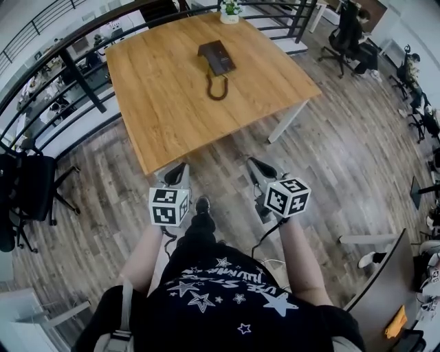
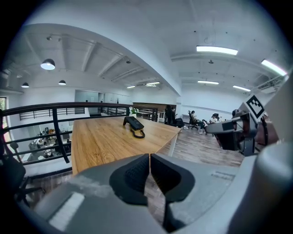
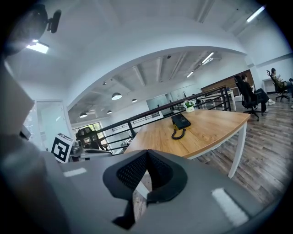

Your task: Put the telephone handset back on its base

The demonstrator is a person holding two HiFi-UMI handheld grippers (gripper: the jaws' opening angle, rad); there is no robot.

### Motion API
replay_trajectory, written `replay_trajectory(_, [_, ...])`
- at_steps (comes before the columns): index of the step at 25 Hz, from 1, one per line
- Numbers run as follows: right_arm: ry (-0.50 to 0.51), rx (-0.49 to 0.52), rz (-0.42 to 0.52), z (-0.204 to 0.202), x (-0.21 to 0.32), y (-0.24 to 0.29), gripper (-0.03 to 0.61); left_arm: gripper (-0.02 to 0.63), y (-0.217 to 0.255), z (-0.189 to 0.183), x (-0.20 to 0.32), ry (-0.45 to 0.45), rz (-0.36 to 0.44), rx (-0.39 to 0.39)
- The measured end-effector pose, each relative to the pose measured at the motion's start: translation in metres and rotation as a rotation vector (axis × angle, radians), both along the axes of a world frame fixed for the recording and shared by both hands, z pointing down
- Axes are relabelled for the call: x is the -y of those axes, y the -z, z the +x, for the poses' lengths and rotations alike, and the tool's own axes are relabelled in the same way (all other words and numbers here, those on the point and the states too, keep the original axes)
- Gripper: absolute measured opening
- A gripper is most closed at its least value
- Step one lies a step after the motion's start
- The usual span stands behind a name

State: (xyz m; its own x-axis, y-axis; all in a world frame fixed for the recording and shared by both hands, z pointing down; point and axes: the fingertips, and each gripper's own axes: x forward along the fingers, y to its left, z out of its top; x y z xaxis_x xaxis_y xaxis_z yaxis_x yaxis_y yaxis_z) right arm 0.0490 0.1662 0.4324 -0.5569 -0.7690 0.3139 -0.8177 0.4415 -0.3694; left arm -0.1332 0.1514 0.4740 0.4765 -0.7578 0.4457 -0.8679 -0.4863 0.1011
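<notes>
A dark telephone (image 1: pixel 216 57) lies on the far half of the wooden table (image 1: pixel 165 103), and its coiled cord (image 1: pixel 217 88) loops toward me. From here the handset cannot be told apart from the base. Both grippers hang over the floor, short of the table's near corner. The left gripper (image 1: pixel 180 168) is shut with nothing in it, and so is the right gripper (image 1: pixel 256 165). The left gripper view has the telephone (image 2: pixel 133 122) far beyond the closed left gripper (image 2: pixel 149 157). In the right gripper view the telephone (image 3: pixel 181 120) is likewise distant past the right gripper (image 3: pixel 146 155).
A small potted plant (image 1: pixel 229 12) stands at the table's far edge. A black railing (image 1: pixel 82 82) runs along the table's left and far sides. Office chairs stand at the left (image 1: pixel 27 192) and at the far right (image 1: pixel 347 34). Wood flooring lies between me and the table.
</notes>
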Motion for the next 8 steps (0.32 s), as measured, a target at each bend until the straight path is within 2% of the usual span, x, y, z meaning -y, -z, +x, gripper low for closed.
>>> replay_trajectory(8, [0.005,-0.007,0.009,-0.008,-0.020,0.003,-0.002,0.002,0.013,-0.017,-0.019,0.022,0.034,0.008])
